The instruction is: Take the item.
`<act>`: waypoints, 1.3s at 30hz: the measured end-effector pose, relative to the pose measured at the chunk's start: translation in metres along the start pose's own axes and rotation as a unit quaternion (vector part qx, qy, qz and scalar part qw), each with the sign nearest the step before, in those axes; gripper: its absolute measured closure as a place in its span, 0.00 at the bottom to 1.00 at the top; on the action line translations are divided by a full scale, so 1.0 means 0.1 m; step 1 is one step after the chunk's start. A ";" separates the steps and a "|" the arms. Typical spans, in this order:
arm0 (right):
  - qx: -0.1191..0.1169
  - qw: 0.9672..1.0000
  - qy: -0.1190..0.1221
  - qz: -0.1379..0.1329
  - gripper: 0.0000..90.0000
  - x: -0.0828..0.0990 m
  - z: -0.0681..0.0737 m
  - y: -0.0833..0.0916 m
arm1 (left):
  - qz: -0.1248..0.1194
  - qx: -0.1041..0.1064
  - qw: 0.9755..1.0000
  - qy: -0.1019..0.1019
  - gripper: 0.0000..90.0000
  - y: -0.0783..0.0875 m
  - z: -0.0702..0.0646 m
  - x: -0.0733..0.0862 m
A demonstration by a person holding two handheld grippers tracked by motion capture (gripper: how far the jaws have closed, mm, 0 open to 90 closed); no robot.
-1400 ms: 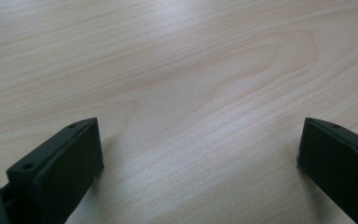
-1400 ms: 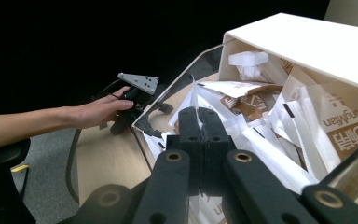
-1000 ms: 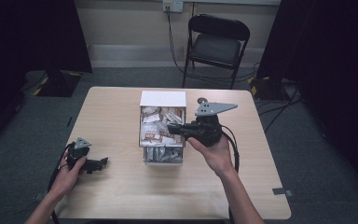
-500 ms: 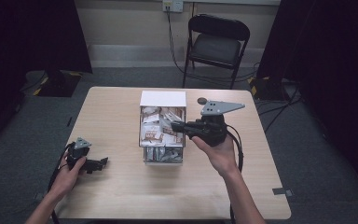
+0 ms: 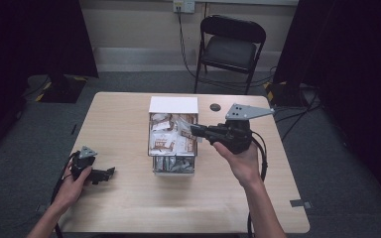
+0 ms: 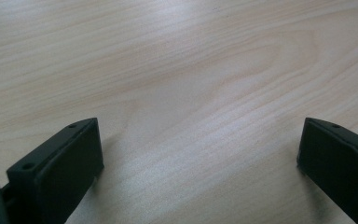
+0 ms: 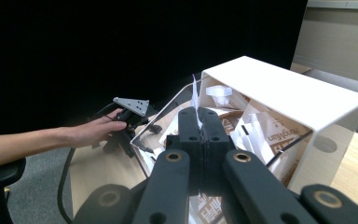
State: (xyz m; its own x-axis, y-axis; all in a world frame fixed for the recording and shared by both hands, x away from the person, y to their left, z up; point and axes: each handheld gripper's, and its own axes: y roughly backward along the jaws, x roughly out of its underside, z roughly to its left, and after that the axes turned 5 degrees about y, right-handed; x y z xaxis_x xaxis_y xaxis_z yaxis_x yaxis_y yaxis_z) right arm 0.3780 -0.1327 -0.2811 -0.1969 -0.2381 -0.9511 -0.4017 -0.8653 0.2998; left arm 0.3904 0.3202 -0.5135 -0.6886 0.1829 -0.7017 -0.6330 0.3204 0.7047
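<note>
Over the right edge of the clear box (image 5: 173, 166) of sachets, my right gripper (image 5: 196, 131) has drawn back and up from where it sat lower among the packets a second ago. Its jaws are pressed together on a thin white sachet (image 7: 195, 100) (just the top edge pokes up between them in the right gripper view). That looks to me like a pick made, with a carry to the worktop (image 5: 129, 119) next. My left gripper (image 5: 110, 173) has stayed resting near the worktop's left edge, jaws spread wide, holding nothing.
</note>
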 end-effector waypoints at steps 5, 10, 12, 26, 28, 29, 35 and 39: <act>0.008 1.000 0.000 0.000 1.00 0.00 -0.02 0.05 | 0.000 0.000 1.000 0.000 0.00 0.00 0.00 0.00; 0.018 1.000 -0.006 -0.007 1.00 0.00 -0.08 0.13 | 0.001 0.000 1.000 -0.001 0.00 0.00 0.00 0.00; 0.024 1.000 -0.010 -0.010 1.00 0.01 -0.11 0.16 | 0.000 0.000 1.000 0.000 0.00 0.00 0.00 0.00; 0.052 0.998 -0.009 -0.018 1.00 0.01 -0.18 0.35 | 0.000 0.000 1.000 0.000 0.00 0.00 0.00 0.00; 0.053 0.998 -0.010 -0.017 1.00 0.02 -0.19 0.37 | 0.000 0.000 1.000 0.000 0.00 0.00 0.00 0.00; 0.056 0.998 -0.010 -0.013 1.00 0.02 -0.20 0.38 | 0.000 0.000 1.000 0.000 0.00 0.00 0.00 0.00; 0.072 0.997 -0.014 -0.003 1.00 0.13 -0.28 0.45 | 0.005 0.000 1.000 -0.006 0.00 0.01 0.01 0.00; 0.076 0.997 -0.020 0.008 1.00 0.24 -0.31 0.42 | 0.004 0.000 1.000 -0.004 0.00 0.00 0.01 0.00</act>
State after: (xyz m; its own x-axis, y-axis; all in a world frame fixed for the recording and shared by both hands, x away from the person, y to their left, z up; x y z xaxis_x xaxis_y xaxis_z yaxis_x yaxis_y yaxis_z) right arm 0.3844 -0.1884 -0.2941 -0.2390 -0.2307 -0.9432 -0.5288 -0.7838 0.3257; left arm 0.3905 0.3208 -0.5131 -0.6905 0.1925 -0.6973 -0.6283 0.3181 0.7100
